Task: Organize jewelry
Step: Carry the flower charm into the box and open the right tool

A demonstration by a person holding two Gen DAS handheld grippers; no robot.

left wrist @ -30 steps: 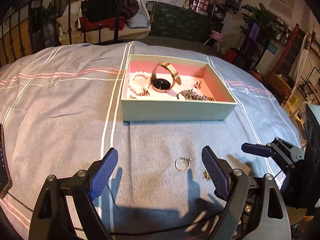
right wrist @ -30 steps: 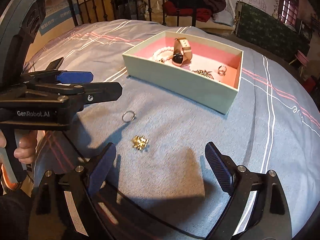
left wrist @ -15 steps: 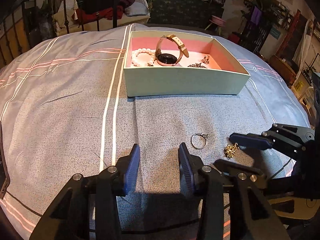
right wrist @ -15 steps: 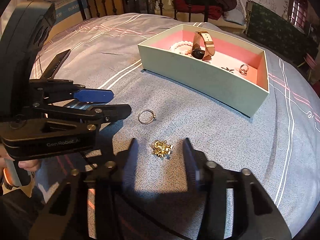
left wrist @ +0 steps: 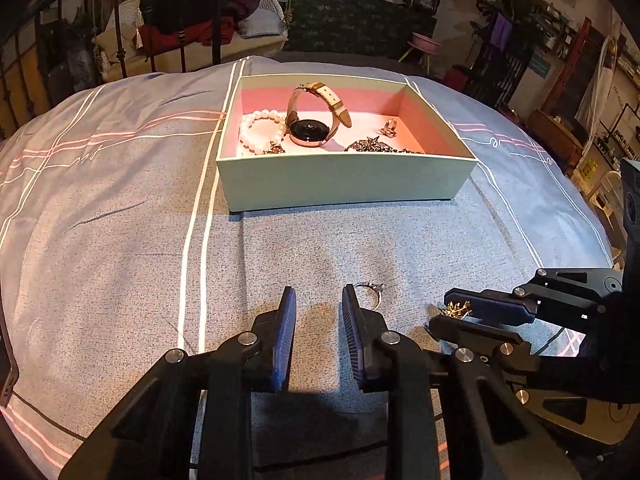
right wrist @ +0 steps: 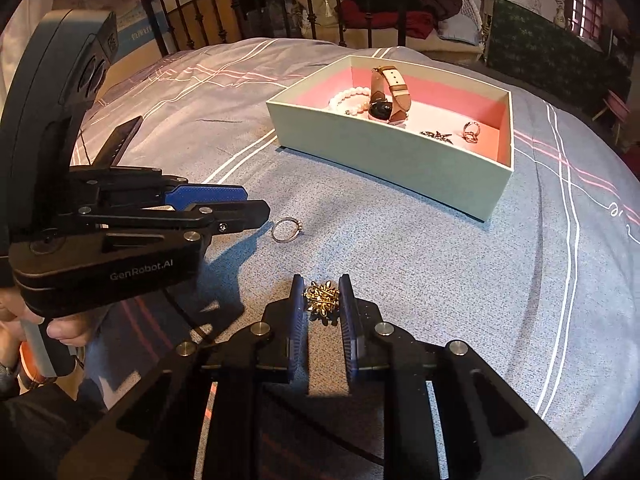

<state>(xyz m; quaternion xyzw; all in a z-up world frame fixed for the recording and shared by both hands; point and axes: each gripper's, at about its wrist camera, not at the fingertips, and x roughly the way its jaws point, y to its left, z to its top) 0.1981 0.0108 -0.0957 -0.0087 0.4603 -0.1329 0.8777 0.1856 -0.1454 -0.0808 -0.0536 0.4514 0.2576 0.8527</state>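
The only writing that reads clearly is "GenRobot.AI", printed in pale letters on the black body of the left gripper point(right wrist: 224, 204), seen from the right wrist camera. Posters on the far walls carry text too small to make out.

The surface is a bed with a grey-blue cover point(left wrist: 120, 240) crossed by white and pink stripes. Beyond it stand a black iron bed frame point(right wrist: 240, 20), a heap of dark and red clothes, a dark green patterned panel and cluttered shelves on the right.

A pale green box point(left wrist: 344, 180) with a pink inside sits at the far middle of the cover, holding a pearl bracelet point(left wrist: 260, 130), a watch point(left wrist: 312, 128) with a beige strap, a dark brooch and a small ring.

The left gripper's jaws have just been closing and stand narrowly apart with nothing between them; a silver ring point(right wrist: 286, 229) lies just right of its tips. The right gripper point(right wrist: 322, 300) has its jaws drawn in around a gold brooch point(right wrist: 322, 298) on the cover; whether the pads press it cannot be told.
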